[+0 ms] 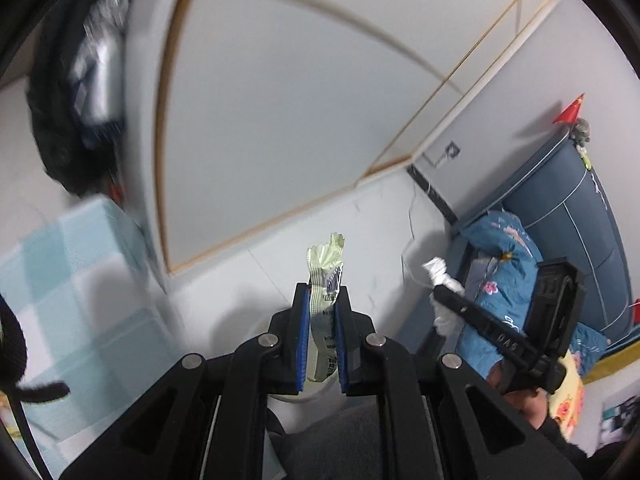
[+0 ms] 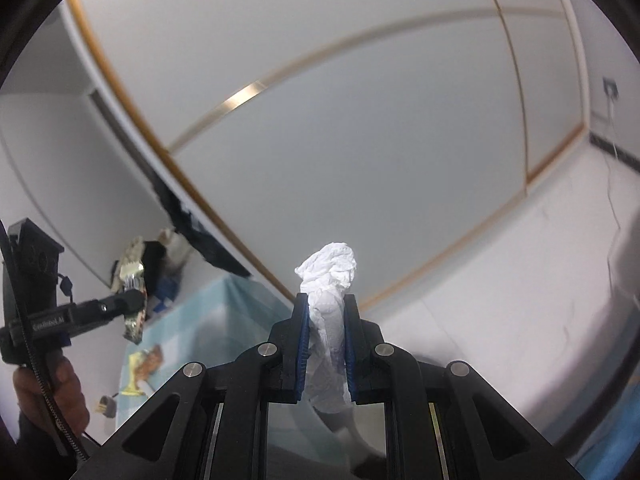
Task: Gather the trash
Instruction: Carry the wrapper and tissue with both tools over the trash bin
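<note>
both grippers up off the surfaces, aimed at a pale panelled wall (image 1: 280,112) with thin wood trim. plenty of open air ahead of each tip, nothing close in front. white floor (image 1: 360,216) running below the trim to a dark skirting at right. blue checked cloth (image 1: 72,280) at lower left of the left view, its edge just under a blurred dark bag (image 1: 76,100). blue bed (image 1: 572,216) with flowered bedding off to the right, well apart from the left gripper.

left gripper (image 1: 323,300) pinching a wrapper (image 1: 326,276), blue pads pressed onto its middle. wrapper pale green and silver, crinkled, torn top poking past the tips, printed end hanging back between the fingers. same wrapper (image 2: 134,292) seen side-on from the right view, foil shining, held above the checked cloth (image 2: 224,308).

right gripper (image 2: 323,304) clamped on a tissue (image 2: 328,272), white, crumpled into a wad, bulging over the tips, a long tail trailing down between the pads. from the left view the right gripper (image 1: 444,292) sits off to the right in front of the bedding, tissue (image 1: 438,270) bunched at its tip. grippers well apart, neither piece of trash touching anything but its own pads.
</note>
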A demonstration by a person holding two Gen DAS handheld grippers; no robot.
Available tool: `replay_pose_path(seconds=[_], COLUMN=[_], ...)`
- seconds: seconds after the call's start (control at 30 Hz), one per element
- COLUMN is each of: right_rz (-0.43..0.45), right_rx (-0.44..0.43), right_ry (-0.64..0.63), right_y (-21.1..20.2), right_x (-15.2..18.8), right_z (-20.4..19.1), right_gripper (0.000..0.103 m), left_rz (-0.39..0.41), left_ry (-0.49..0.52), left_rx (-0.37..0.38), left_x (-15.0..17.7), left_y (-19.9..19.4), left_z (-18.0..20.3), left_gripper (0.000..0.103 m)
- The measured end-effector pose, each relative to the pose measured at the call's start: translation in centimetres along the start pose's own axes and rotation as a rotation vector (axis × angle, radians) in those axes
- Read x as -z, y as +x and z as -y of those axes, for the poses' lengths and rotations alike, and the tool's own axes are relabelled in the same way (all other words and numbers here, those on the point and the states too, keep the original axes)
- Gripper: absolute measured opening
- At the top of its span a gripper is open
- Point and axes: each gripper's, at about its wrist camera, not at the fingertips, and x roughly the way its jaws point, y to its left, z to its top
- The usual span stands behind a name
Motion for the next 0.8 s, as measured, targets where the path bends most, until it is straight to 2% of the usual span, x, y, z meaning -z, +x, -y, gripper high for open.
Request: replay_pose_path(seconds=[0.2, 0.27, 0.4, 0.47, 0.5, 0.6, 0.7, 0.77, 0.8], right_rz=[-0.152, -0.196, -0.288, -0.351, -0.379, -0.460, -0.497, -0.520, -0.529], right_rx=[0.011, 0.014, 0.021, 0.025, 0.029, 0.030, 0.026, 0.027, 0.030], right_ry=[0.125, 0.151, 0.200, 0.212, 0.218, 0.226, 0.240, 0.252, 0.261], right_y=[5.4, 7.1, 10.6, 12.7, 13.6, 15.5, 16.3, 16.7, 17.1], right_x=[2.7, 3.6, 5.7, 6.6, 7.1, 8.6, 10.0, 10.5, 10.7], right_z=[4.9, 6.1, 8.3, 8.8, 9.2, 9.8, 10.4, 10.8, 10.9], right_gripper=[0.014, 0.014, 0.014, 0.017, 0.017, 0.017, 0.017, 0.024, 0.031], left_rz=[-0.167, -0.229, -0.304, -0.369, -0.390, -0.432, -0.460, -0.470, -0.478], left_ry=[0.010, 0.004, 0.017, -0.029, -0.049, -0.058, -0.075, -0.079, -0.082], left_rx=[-0.002, 0.030, 0.031, 0.106, 0.113, 0.109, 0.115, 0.105, 0.103], left_x=[0.4, 0.6, 1.0, 1.3, 1.6, 1.8, 1.7, 1.6, 1.7], left_y=[6.8, 8.9, 11.4, 13.1, 13.8, 15.2, 15.9, 16.5, 16.7], left_z=[-0.3, -0.4, 0.2, -0.2, -0.4, -0.7, -1.0, -1.2, -1.3], left_gripper=[0.007, 0.007, 0.007, 0.007, 0.007, 0.007, 0.007, 0.007, 0.007])
